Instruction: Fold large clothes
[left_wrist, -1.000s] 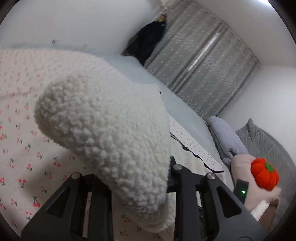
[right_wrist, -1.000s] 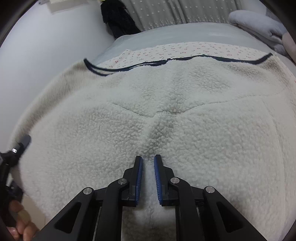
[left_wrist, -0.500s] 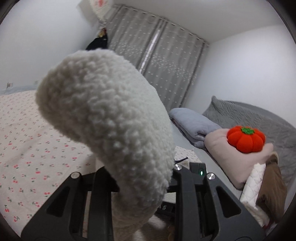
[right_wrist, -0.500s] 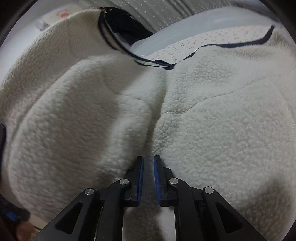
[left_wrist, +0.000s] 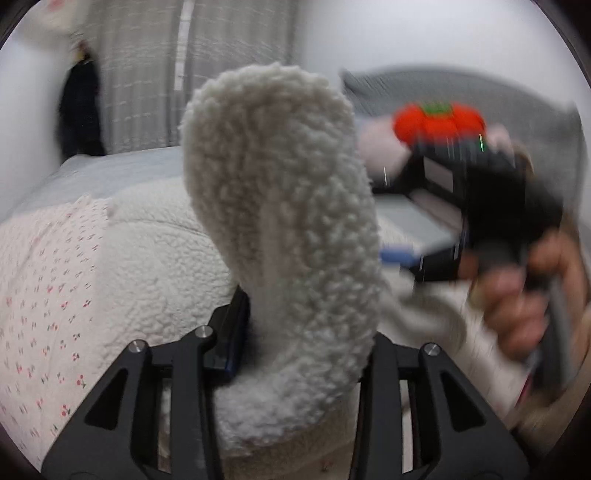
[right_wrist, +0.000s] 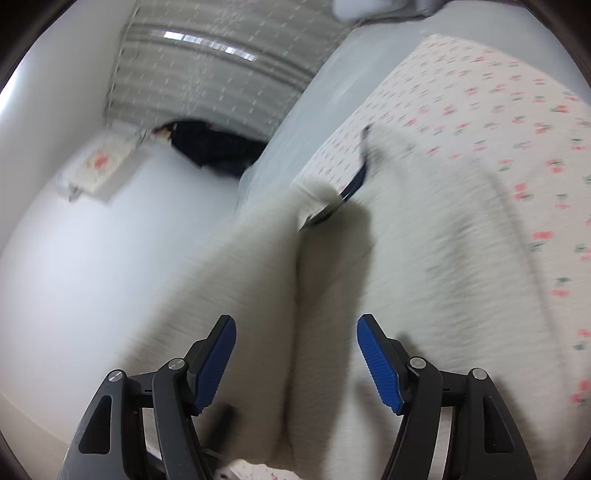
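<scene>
The white fleece garment (left_wrist: 155, 266) lies on the bed's cherry-print sheet (left_wrist: 48, 280), with one thick fold (left_wrist: 280, 229) standing up, pinched in the left gripper (left_wrist: 303, 332). This looks like a mid-fold carry-over. The right gripper (right_wrist: 295, 354) hangs above the fleece with its jaws spread, holding nothing. Next, the lifted fold probably needs laying flat across the garment's body.

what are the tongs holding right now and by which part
Left tongs clamp a bunched fold of the fleece garment; which part cannot be told. Right tongs are open, holding nothing.
</scene>
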